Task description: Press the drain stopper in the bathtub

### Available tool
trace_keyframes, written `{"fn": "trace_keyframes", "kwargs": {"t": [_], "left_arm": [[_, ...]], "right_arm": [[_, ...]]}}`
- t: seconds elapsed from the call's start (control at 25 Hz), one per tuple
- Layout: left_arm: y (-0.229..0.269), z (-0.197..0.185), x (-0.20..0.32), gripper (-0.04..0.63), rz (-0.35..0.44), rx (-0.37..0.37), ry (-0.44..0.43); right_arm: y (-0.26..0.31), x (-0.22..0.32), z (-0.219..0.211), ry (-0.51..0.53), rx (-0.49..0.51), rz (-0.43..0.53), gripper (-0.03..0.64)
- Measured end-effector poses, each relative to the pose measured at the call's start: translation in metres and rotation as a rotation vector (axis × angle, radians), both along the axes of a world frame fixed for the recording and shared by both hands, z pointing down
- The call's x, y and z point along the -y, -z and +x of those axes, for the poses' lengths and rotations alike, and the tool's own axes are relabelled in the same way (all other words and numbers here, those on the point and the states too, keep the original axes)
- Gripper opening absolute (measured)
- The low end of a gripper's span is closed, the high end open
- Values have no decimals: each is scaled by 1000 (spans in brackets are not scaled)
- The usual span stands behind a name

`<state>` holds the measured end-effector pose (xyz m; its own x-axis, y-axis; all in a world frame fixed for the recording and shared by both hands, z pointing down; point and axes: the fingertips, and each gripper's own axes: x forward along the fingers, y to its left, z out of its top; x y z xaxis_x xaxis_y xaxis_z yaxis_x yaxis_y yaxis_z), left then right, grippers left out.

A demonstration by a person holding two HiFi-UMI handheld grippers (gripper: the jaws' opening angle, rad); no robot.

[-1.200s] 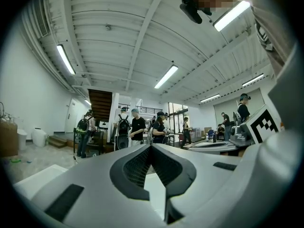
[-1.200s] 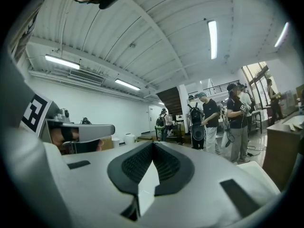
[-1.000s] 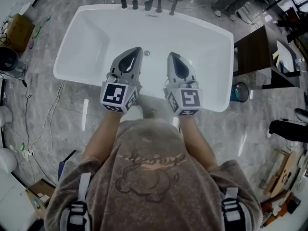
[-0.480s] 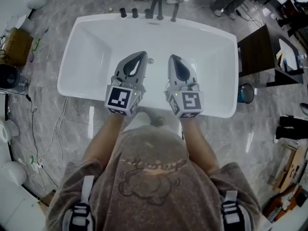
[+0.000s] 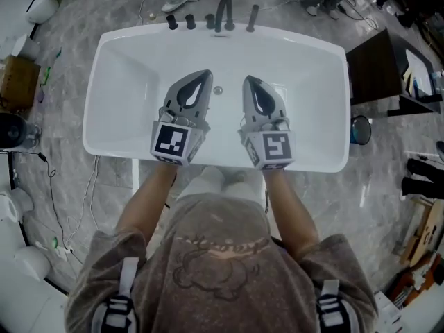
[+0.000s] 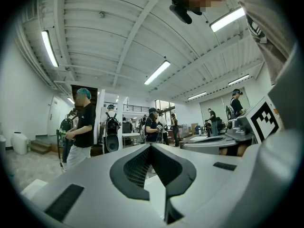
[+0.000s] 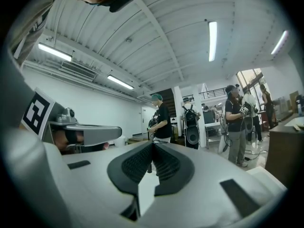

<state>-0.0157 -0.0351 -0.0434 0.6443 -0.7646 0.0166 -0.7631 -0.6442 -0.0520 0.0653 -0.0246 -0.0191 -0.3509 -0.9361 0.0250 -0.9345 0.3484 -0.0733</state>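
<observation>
A white bathtub point(image 5: 111, 127) lies below me in the head view. Its small round drain stopper point(image 5: 218, 90) sits on the tub floor near the far end. My left gripper point(image 5: 203, 75) and right gripper point(image 5: 248, 80) hover side by side over the tub, tips pointing to the far end, the stopper showing between them. Both are shut with nothing held. The left gripper view shows the left gripper point(image 6: 151, 146) with its jaws closed together, aimed level across the room. In the right gripper view the right gripper point(image 7: 153, 144) is likewise closed. Neither gripper view shows the tub.
A dark faucet point(image 5: 223, 11) with knobs stands on the tub's far rim. A dark cabinet point(image 5: 378, 68) and a small bin point(image 5: 359, 129) are to the right. Cables and a box point(image 5: 15, 80) lie on the floor at left. Several people point(image 6: 83, 127) stand in the room.
The tub has shifted lower and more central in the head view as the person came closer. Both grippers stay shut, side by side, now further over the tub.
</observation>
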Motion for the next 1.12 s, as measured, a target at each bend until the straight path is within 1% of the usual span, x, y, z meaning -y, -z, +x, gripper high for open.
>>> {"fn": "trace_keyframes", "kwargs": {"t": [0.16,0.28,0.44,0.6,0.88,1.12], "left_arm": [[-10,-6,14,2,17,4,-11],[-20,-9,21,2,-11,-10,-7],[-39,-8,37,2,-18,-19,-18],[-61,-6,53,2,-23,-29,-30],[-119,-10,81,2,-27,-35,-31],[-175,-4,94,2,-25,-33,-25]], "right_arm": [[-13,11,-1,-12,-21,-29,3],[-22,17,-4,-13,-23,-38,3],[-39,31,-8,-14,-21,-41,3],[-56,48,-12,-10,-13,-9,3],[-107,74,-17,3,-22,-2,3],[-166,86,-4,-16,-17,-16,3]]}}
